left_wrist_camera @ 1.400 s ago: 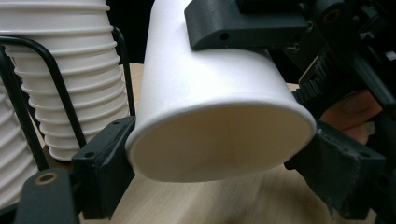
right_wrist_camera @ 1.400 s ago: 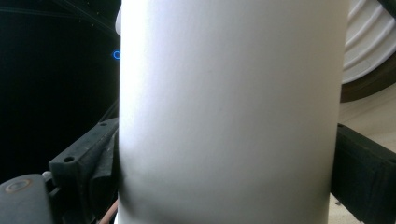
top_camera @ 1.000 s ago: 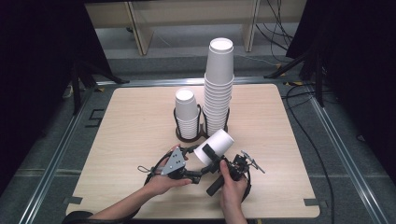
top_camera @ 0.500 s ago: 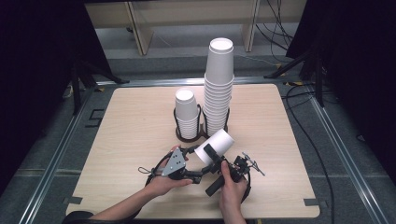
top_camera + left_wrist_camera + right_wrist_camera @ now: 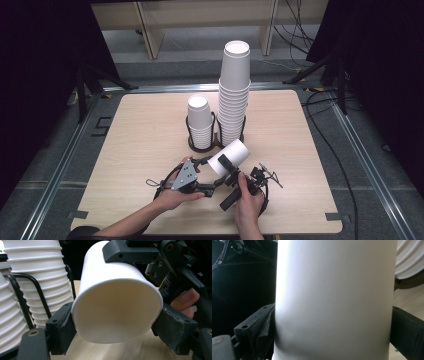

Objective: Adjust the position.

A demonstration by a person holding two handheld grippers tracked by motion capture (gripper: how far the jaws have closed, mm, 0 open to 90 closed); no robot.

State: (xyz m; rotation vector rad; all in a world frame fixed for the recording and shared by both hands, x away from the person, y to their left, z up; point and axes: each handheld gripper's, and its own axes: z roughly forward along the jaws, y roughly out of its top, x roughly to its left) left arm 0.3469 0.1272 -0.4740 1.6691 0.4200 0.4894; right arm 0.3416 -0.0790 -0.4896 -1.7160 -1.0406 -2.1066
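A white paper cup (image 5: 232, 154) lies tilted just above the table's near edge, held between both grippers. My left gripper (image 5: 216, 170) comes in from the left. Its jaws have just been closing, and its pads (image 5: 62, 327) now press the cup (image 5: 117, 305) at its open mouth, squeezing the rim into an oval. My right gripper (image 5: 229, 167) comes in from the right and clamps the cup's body (image 5: 334, 300), with one finger (image 5: 259, 327) denting the wall. One finger (image 5: 130, 251) of the right gripper lies over the top of the cup.
A black wire holder (image 5: 215, 142) at mid-table carries a short stack of cups (image 5: 200, 120) and a tall stack (image 5: 235, 90) right behind the held cup. Bare wooden tabletop (image 5: 140, 130) spreads left and right. Cables trail on the floor at right.
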